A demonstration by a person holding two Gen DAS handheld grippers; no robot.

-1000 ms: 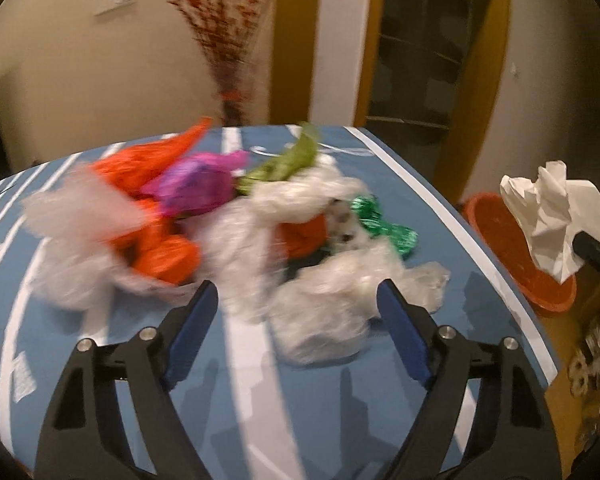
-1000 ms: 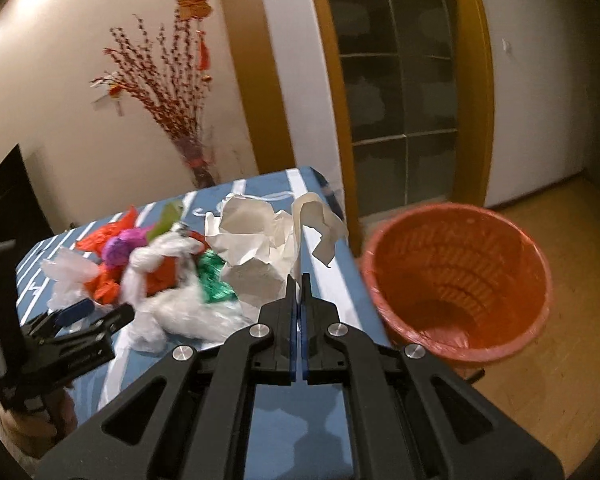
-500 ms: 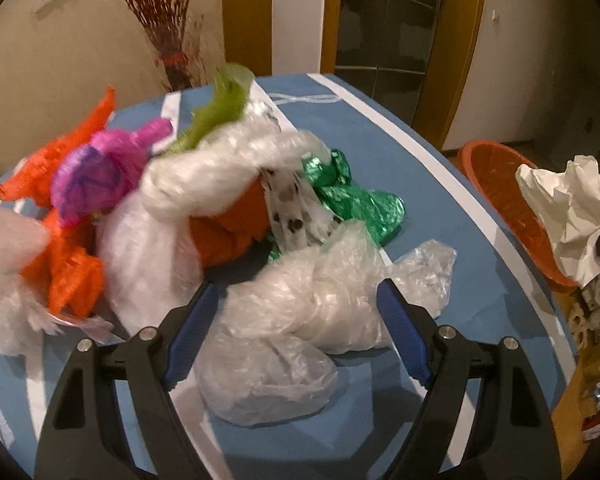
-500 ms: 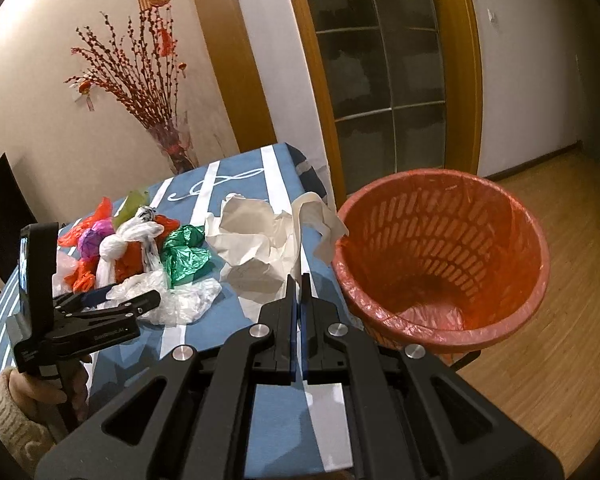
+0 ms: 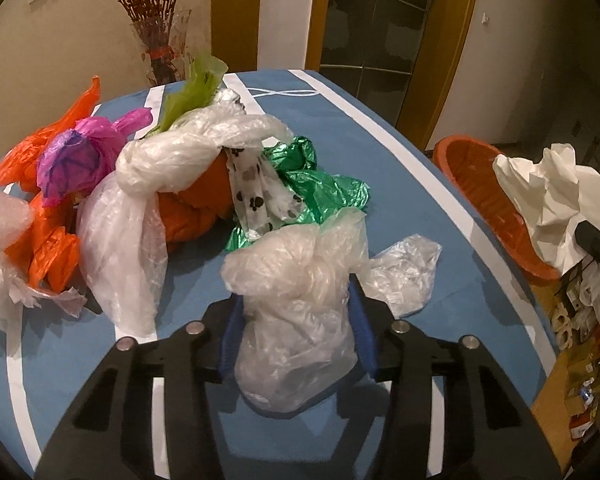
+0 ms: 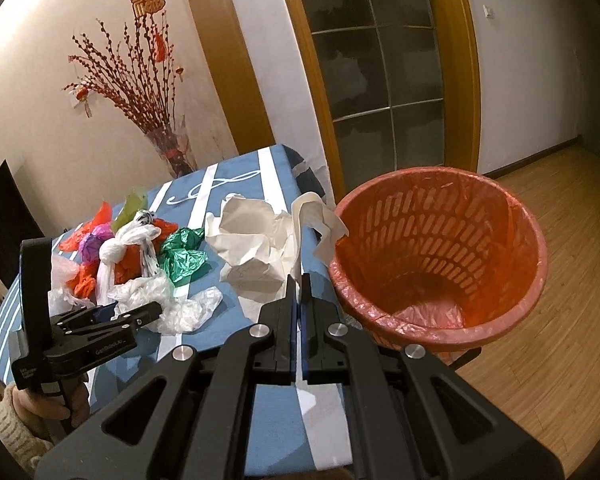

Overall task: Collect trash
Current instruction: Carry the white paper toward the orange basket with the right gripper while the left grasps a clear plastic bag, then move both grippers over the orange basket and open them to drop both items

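Observation:
My left gripper (image 5: 295,298) straddles a crumpled clear plastic bag (image 5: 296,280) at the near edge of the trash pile. Its jaws are closing and the blue pads (image 5: 230,336) squeeze the bag's sides. The right wrist view shows that left gripper (image 6: 134,312) low over the blue striped table (image 6: 260,420). My right gripper (image 6: 299,280) is shut on crumpled white paper (image 6: 256,244), held up beside the orange waste basket (image 6: 536,248). The left wrist view shows the same white paper (image 5: 552,196) in front of the basket (image 5: 472,184).
Behind the clear bag lie a green foil wrapper (image 5: 320,184), a knotted white bag (image 5: 168,160), orange bags (image 5: 48,240) and a purple one (image 5: 76,156). A vase of red branches (image 6: 172,148) stands at the table's far end. A sleeved hand (image 6: 24,412) grips the left tool.
My left gripper moved forward and down over the clear bag, and its jaws closed from wide apart onto the bag. The right gripper with the paper drifted towards the basket.

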